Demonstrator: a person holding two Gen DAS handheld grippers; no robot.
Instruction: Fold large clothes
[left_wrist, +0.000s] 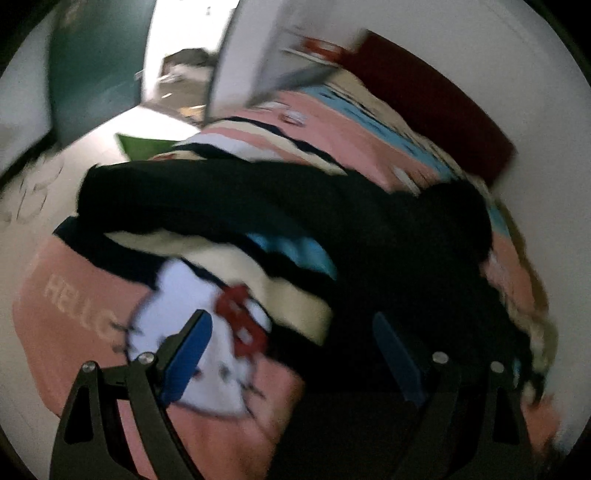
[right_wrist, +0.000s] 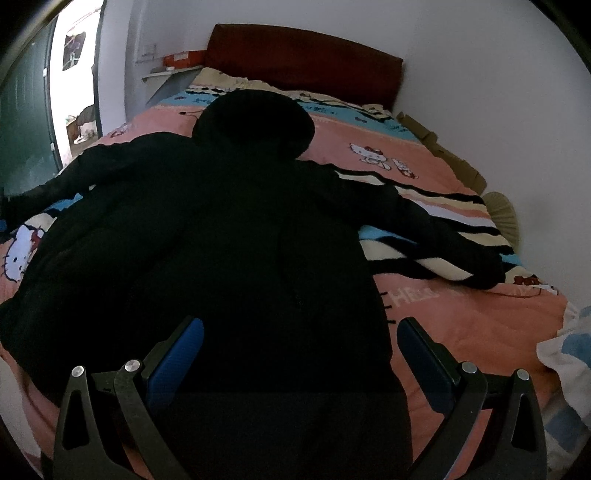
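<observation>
black hoodie (right_wrist: 207, 236) flat on bed (right_wrist: 461, 332); right gripper (right_wrist: 301, 343) fingers spread over hem; left gripper (left_wrist: 291, 343) spread, seemingly empty.

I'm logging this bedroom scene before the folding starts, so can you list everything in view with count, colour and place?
Hooded garment: one, black, spread flat on the bed, sleeves out to both sides, hood towards the headboard.
Bed cover: one, pink with blue, cream and black stripes and cartoon cat prints, under the garment.
Headboard: one, dark red, against the far wall.
Shelf: one, white, left of the headboard, holding a red box.
Door: one, dark green, far left.
Patterned cloth: one, white and blue, at the bed's right edge.
Left tool: one, black with blue pads, open above the garment; view blurred.
Right tool: one, black with blue pads, open over the garment's hem.
</observation>
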